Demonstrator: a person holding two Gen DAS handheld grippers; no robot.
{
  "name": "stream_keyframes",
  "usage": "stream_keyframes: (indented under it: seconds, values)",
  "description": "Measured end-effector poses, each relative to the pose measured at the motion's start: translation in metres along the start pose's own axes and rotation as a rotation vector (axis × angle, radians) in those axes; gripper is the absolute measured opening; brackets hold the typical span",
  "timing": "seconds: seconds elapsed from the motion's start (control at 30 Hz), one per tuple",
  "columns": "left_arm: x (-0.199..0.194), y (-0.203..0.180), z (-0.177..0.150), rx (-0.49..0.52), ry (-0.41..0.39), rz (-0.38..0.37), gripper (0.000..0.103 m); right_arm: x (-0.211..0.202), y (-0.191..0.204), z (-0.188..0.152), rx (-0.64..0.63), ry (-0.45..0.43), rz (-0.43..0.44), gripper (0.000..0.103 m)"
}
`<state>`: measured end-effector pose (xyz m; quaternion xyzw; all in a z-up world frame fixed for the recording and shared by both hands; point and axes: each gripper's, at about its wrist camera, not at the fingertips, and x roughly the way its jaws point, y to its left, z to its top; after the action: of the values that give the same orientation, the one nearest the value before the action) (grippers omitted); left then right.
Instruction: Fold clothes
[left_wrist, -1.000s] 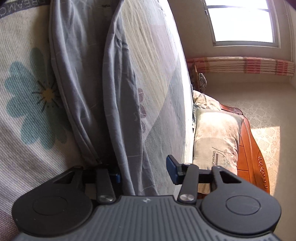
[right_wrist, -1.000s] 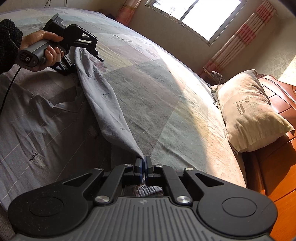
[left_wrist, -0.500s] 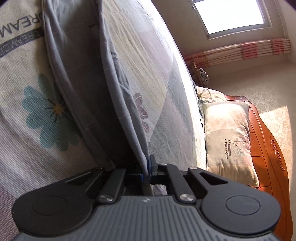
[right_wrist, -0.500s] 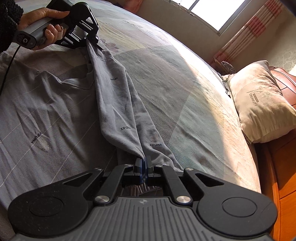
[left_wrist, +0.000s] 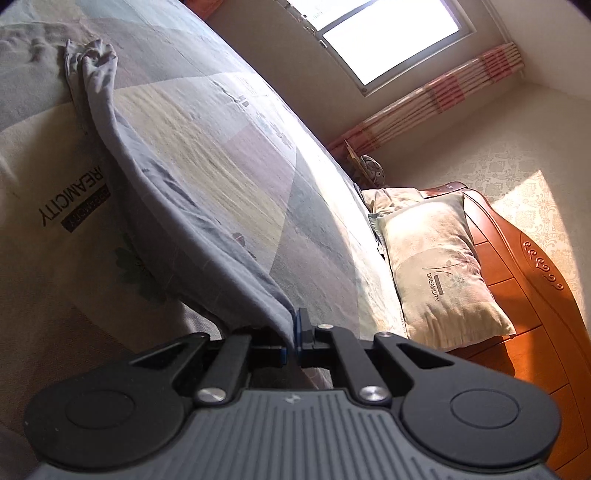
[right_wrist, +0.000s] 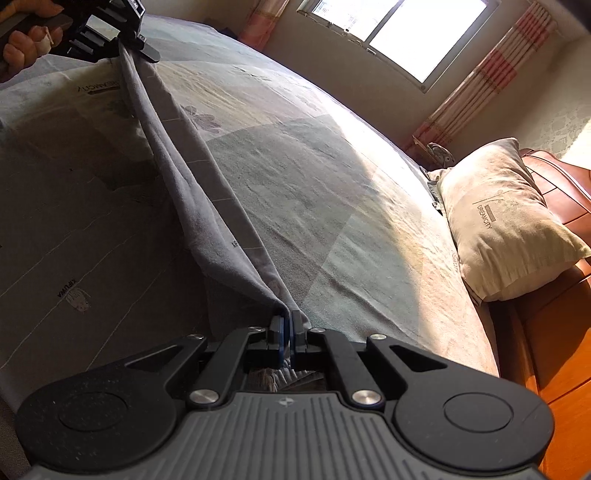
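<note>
Across the bed (right_wrist: 332, 192), stretched as a taut ridge: grey garment (right_wrist: 207, 206), soft, light, limp, likely to sag and crease wherever unsupported. Pinched at one end by fingers of right gripper (right_wrist: 286, 332), at the other by left gripper (left_wrist: 297, 332), both pressed together on cloth. Best held at hems or corners. Quilted cover beneath, pillow (right_wrist: 506, 214) by wooden headboard (left_wrist: 535, 266), sunlit window (right_wrist: 399, 33).

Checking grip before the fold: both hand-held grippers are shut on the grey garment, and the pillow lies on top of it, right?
Not quite. Both grips hold, but the right wrist view shows the pillow lying apart from the grey garment, by the headboard.
</note>
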<state>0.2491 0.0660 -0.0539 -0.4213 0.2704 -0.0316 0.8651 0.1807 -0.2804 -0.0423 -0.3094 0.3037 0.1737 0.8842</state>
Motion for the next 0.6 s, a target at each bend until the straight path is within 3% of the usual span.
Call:
stream_keyframes:
  seconds: [0.3, 0.6]
  values:
    - [-0.047, 0.002, -0.032, 0.026, 0.0, 0.034, 0.003, -0.034, -0.034, -0.012, -0.016, -0.075, 0.144, 0.003]
    - [-0.06, 0.004, -0.064, 0.097, 0.062, 0.05, 0.003, -0.041, -0.024, -0.041, -0.151, -0.003, 0.173, 0.003]
